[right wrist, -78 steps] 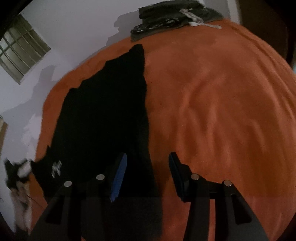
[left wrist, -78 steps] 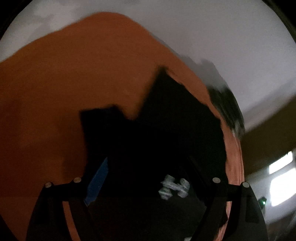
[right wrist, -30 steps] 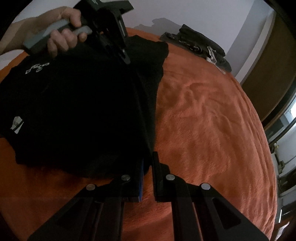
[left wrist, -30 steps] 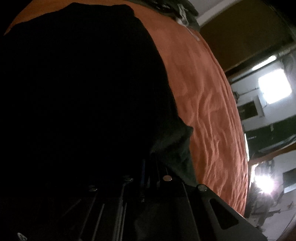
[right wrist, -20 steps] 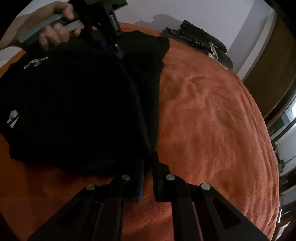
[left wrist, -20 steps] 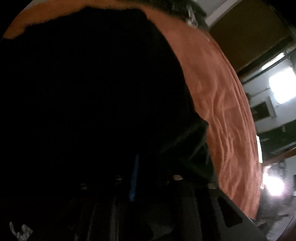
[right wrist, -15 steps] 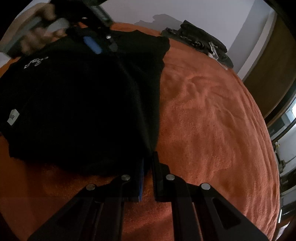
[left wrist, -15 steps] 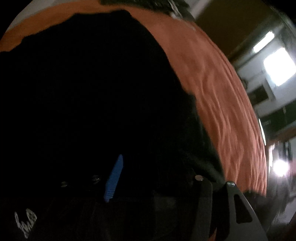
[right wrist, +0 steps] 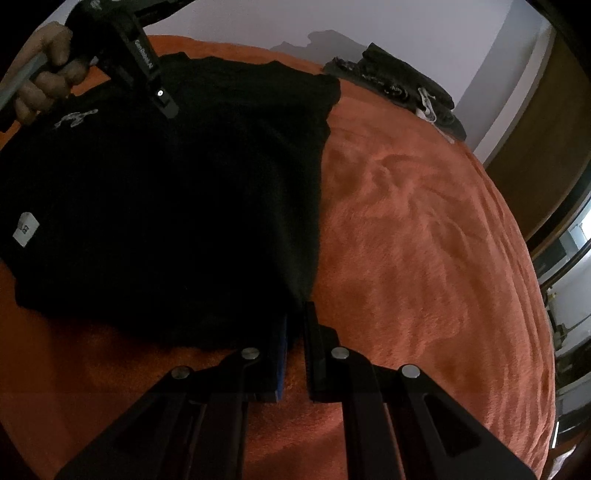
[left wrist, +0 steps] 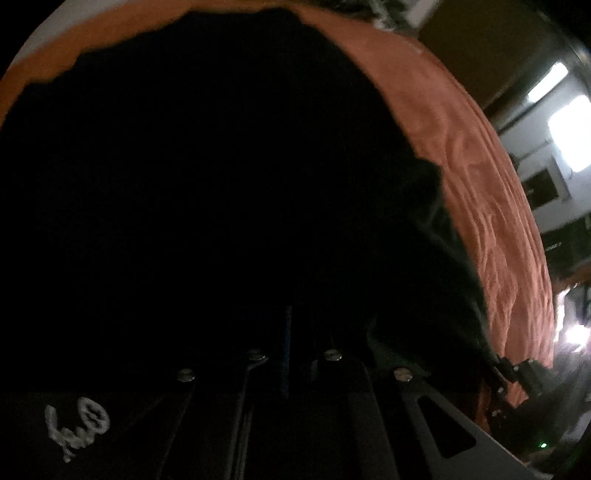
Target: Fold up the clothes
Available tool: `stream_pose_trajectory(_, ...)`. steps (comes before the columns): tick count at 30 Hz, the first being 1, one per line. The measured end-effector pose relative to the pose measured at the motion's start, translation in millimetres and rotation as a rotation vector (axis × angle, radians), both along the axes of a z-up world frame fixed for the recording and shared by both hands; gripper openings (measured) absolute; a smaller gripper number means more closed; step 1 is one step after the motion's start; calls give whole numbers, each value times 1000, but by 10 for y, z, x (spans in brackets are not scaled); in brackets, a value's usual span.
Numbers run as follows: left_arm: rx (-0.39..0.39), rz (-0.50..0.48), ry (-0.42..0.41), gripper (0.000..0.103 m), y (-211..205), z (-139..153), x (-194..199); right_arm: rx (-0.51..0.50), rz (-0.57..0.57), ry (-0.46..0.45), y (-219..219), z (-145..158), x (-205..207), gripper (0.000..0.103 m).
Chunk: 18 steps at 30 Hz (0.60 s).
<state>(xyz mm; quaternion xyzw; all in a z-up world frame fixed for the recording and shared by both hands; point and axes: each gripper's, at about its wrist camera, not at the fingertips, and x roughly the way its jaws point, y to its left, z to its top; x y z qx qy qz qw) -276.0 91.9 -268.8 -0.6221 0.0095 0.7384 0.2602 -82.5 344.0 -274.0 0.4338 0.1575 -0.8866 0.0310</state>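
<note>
I hold a gripper in each hand over a bed covered by an orange blanket (right wrist: 424, 229). The black T-shirt (right wrist: 184, 206) lies spread on the left part of the blanket, its right edge running from the far end down to my right gripper (right wrist: 294, 332).

My right gripper sits at the near right corner of the shirt. Its two fingers are drawn close together, and a dark fold of the shirt's hem is pinched between them; the blue pad on the left finger shows just beside the cloth.

My left gripper (right wrist: 168, 107) is over the far left part of the shirt, pointing steeply down at the fabric, with my left hand (right wrist: 48, 77) wrapped around its handle. In its own view the black cloth fills nearly everything, and the picture is dark. Its jaws are closing, and the fingers (left wrist: 255, 365) stand almost together with only a thin blue sliver of pad between them. They lie right against the shirt, but I cannot tell whether any cloth is caught between them.

A small white script logo (right wrist: 75, 118) shows on the shirt near my left hand, and a white label (right wrist: 26, 229) sits at the shirt's left edge.

At the far end of the blanket, well apart from the shirt, lies a pile of dark clothes (right wrist: 399, 88) against the pale wall (right wrist: 369, 26).
</note>
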Motion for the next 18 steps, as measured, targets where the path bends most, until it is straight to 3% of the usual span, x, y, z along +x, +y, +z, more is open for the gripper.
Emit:
stream_pose_trajectory(1, 20, -3, -16, 13, 11, -4, 27, -13, 2, 1, 4, 19, -2, 7)
stream_pose_trajectory(3, 51, -41, -21, 43, 50, 35, 108, -32, 7, 1, 11, 45, -3, 8)
stream_pose_trajectory(6, 58, -42, 48, 51, 44, 137, 199, -24, 21, -3, 11, 41, 8, 8)
stream_pose_trajectory(12, 118, 28, -8, 52, -103, 98, 171, -44, 5, -9, 13, 47, -6, 9)
stream_pose_trajectory(18, 142, 38, 36, 52, -219, 165, 347, -60, -2, -17, 45, 46, -28, 11)
